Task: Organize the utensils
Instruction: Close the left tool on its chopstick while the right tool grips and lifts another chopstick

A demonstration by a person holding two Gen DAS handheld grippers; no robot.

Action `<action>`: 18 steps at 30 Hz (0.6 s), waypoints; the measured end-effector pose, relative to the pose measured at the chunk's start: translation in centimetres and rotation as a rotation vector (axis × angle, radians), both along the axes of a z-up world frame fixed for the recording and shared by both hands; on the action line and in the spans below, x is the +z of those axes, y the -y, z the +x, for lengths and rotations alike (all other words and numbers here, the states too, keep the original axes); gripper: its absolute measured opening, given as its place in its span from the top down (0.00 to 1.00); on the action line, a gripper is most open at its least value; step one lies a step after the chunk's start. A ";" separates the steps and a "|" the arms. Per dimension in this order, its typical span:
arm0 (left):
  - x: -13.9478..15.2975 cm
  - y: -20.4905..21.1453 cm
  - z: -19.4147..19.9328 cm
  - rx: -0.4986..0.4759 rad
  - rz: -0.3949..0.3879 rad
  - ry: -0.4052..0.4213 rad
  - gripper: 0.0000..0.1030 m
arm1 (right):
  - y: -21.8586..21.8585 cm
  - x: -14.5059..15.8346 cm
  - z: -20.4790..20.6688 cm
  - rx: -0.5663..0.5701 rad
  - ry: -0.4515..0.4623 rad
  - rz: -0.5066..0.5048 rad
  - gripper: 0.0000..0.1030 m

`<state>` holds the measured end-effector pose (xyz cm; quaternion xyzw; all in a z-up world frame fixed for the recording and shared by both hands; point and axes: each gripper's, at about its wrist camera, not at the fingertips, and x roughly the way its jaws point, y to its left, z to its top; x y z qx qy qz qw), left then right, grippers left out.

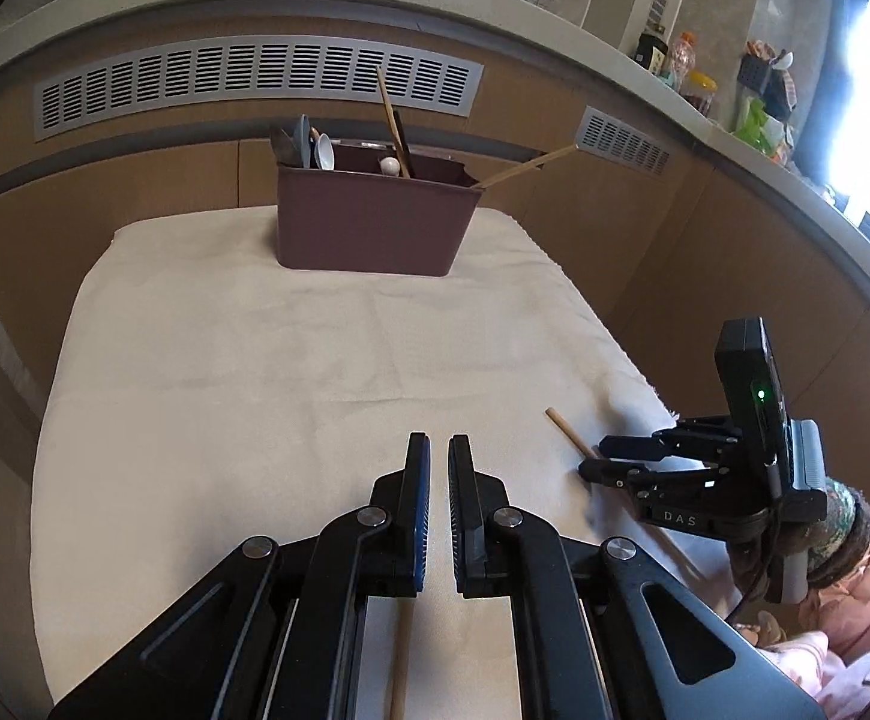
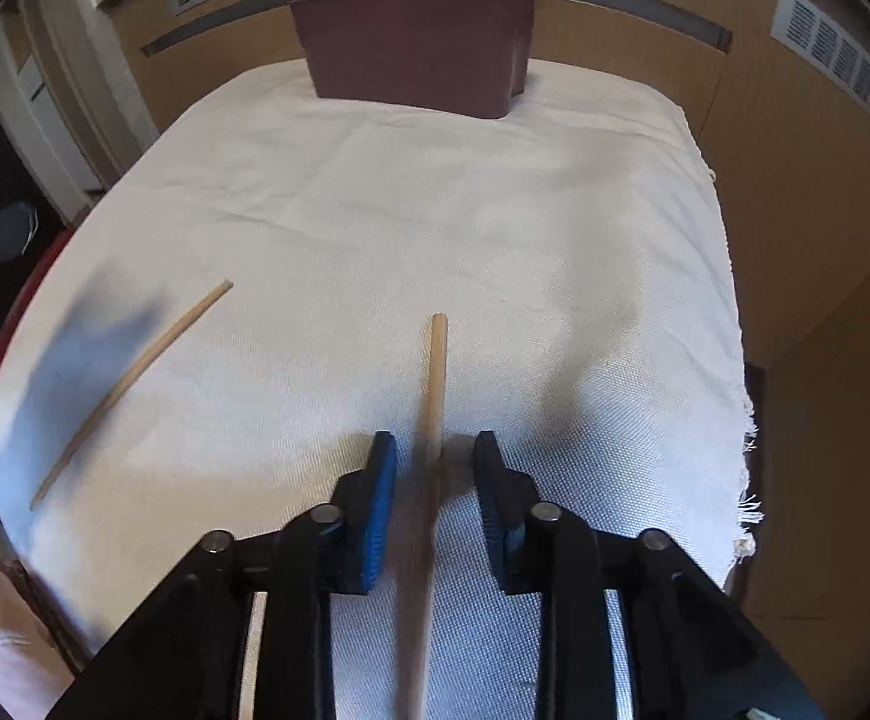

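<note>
Two chopsticks (image 2: 435,396) pointing toward holder (image 2: 417,48)

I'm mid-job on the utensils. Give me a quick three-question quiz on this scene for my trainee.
1. True or false: the bin already holds spoons and chopsticks.
2. In the right wrist view, how many chopsticks are outside the bin?
3. What sits between the jaws of the right tool? A) a spoon B) a chopstick C) nothing

Key:
1. True.
2. Two: the left chopstick and the middle chopstick.
3. B. The middle chopstick is between the jaws, with a gap showing on each side.
</note>
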<state>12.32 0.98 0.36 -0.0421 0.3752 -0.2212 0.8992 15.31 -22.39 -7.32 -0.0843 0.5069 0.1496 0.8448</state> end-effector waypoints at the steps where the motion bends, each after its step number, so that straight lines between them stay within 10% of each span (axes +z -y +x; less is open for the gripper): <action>1: -0.3 0.3 0.3 -0.015 0.030 -0.012 0.94 | -0.2 0.0 -0.4 0.020 -0.007 -0.002 0.94; 18: -7.7 6.6 5.7 -0.213 0.407 -0.402 0.81 | 2.0 2.8 -3.1 0.002 0.047 0.124 0.94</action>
